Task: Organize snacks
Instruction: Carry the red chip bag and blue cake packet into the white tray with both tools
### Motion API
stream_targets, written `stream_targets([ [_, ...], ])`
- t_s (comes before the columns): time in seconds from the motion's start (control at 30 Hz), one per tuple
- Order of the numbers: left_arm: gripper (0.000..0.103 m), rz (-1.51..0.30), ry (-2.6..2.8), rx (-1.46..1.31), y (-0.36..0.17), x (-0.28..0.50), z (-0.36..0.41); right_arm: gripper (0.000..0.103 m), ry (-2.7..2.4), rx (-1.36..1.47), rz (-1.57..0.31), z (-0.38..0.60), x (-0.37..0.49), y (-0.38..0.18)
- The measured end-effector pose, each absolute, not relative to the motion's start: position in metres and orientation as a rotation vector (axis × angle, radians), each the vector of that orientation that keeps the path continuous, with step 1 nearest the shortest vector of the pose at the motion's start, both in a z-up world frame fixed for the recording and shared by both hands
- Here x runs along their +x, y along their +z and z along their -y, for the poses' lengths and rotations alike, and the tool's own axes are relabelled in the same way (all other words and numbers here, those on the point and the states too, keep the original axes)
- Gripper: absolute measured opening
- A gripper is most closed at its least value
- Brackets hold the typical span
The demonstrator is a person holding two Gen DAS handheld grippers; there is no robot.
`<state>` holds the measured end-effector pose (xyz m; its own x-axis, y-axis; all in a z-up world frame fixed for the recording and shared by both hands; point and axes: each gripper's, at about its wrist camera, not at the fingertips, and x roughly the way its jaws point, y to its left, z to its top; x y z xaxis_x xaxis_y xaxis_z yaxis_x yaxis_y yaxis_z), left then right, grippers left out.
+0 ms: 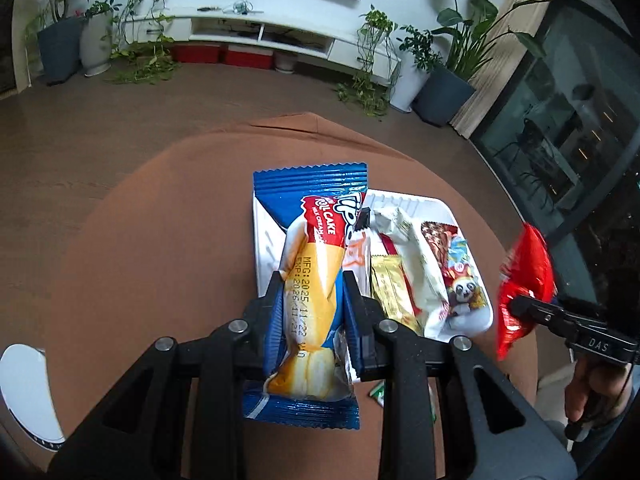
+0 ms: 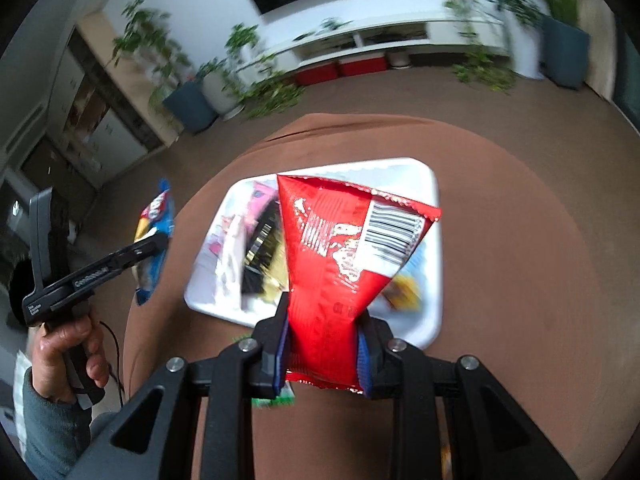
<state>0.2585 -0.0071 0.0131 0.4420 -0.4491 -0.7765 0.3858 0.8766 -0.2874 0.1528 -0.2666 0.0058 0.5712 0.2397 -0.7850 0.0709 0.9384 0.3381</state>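
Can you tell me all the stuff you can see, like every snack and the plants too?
roll cake packet: one, blue and yellow, clamped in the left gripper above the tray
red snack bag: one, red with a barcode, clamped in the right gripper above the tray
tray: one, white, on the brown table
snacks in tray: several; gold bar, white wrapper, panda packet
green wrapper: one, on the table by the tray
table: one, round, brown cloth
potted plants: several, green, by the far wall
TV shelf: one, white
left gripper: black, shut
right gripper: black, shut
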Motion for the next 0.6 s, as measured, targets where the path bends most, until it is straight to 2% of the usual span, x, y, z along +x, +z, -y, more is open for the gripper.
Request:
stream_targets([
  [0.23,0.025,-1.021,-0.531,-0.032,-0.009,0.279,0.035,0.029,0.153,0.286,-1.036,0.230,0.216,-0.007],
  [0.6,0.025,-1.040,-0.513,0.001,-0.041,0.292,0.060,0.029,0.122,0.224,-1.096,0.223,0.251,-0.034],
])
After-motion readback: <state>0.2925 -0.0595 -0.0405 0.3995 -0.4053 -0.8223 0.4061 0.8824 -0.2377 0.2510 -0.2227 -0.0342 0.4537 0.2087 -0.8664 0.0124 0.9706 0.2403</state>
